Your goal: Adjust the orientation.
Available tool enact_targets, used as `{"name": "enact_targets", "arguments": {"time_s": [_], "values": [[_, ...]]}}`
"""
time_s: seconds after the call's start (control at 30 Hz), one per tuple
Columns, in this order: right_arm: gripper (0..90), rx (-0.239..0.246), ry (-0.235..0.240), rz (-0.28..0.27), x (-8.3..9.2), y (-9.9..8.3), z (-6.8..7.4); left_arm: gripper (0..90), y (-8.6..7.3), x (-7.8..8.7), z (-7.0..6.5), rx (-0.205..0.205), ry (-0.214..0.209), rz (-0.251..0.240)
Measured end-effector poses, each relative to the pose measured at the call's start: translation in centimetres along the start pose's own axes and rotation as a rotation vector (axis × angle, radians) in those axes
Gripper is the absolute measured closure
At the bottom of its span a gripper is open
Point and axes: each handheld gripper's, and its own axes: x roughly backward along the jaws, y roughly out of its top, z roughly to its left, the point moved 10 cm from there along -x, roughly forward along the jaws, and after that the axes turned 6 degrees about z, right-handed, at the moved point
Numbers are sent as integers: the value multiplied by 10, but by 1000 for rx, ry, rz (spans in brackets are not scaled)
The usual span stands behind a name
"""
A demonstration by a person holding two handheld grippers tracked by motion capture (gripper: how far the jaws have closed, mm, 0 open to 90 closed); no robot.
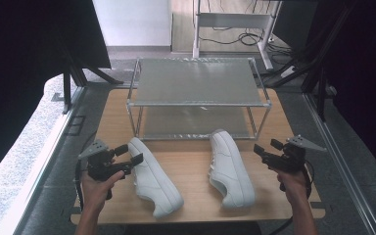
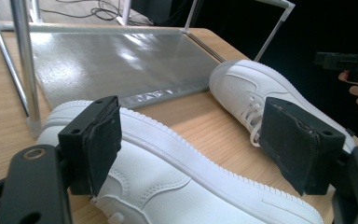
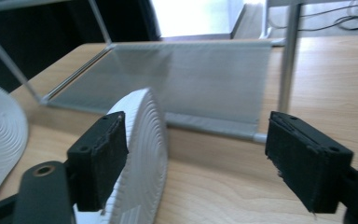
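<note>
shoes lie on their sides on the table (image 1: 191,164) in front of the rack (image 1: 198,100): left shoe (image 1: 152,177) just beside our left gripper (image 1: 129,154), right shoe (image 1: 231,168) near our right gripper (image 1: 265,147). both tools are spread wide, pinching nothing. we judge this the approach; next we need each pair of jaws around a shoe's edge.

High view: overhead from person's side, looking fwd/down on whole counter (image 1: 196,166). Left gripper view: low, close, facing right across both shoes. Right gripper view: low, close, facing left. All share the rack (image 1: 198,98) (image 2: 121,65) (image 3: 186,84).
</note>
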Motion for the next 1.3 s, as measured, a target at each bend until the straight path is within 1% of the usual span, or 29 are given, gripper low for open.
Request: {"name": "enact_targets", "arguments": {"time_s": [0.1,0.2,0.27,0.4,0.5,0.57,0.67,0.73,0.83,0.87,0.9,0.97,1.03,1.07,1.1,1.17,1.2,1.23,1.27,1.3], "values": [[245,-5,-20,-14,2,-2,-5,228,2,3,4,26,9,-20],[259,-7,-11,14,-1,-9,-6,230,2,5,6,34,11,-22],[265,-8,-9,20,-2,-10,-6,231,2,5,7,37,10,-23],[287,-6,-13,51,-7,-17,-7,252,2,7,9,47,13,-28],[323,-1,-5,46,-8,-18,-5,302,1,8,10,80,-4,-28],[327,4,6,39,-8,-17,-2,338,0,8,11,89,0,-32],[327,22,7,33,-8,-15,2,381,1,10,13,101,2,-39],[327,27,7,45,-9,-17,2,416,1,10,13,103,3,-44],[327,19,9,53,-10,-19,1,441,0,11,15,121,9,-38],[327,18,9,56,-9,-19,0,477,-1,11,15,123,7,-36],[327,18,9,56,-9,-19,0,477,-1,11,14,126,4,-34],[327,17,8,54,-9,-18,0,535,-2,10,13,125,-5,-28],[326,16,7,54,-9,-17,0,608,-4,11,12,117,-9,-24],[327,15,4,54,-9,-17,-1,652,-5,11,10,114,-23,-14],[327,15,3,61,-10,-18,-1,695,-5,11,9,113,-28,-12],[327,13,6,64,-12,-19,-1,735,-6,12,9,111,-29,-9],[329,17,15,70,-14,-20,1,779,-6,12,9,110,-25,-6],[329,17,15,70,-14,-20,1,779,-6,12,9,109,-23,-4],[329,32,24,82,-15,-21,4,827,-7,13,9,111,-18,-4],[329,32,24,82,-15,-21,4,849,-7,13,9,111,-18,-4]]}}
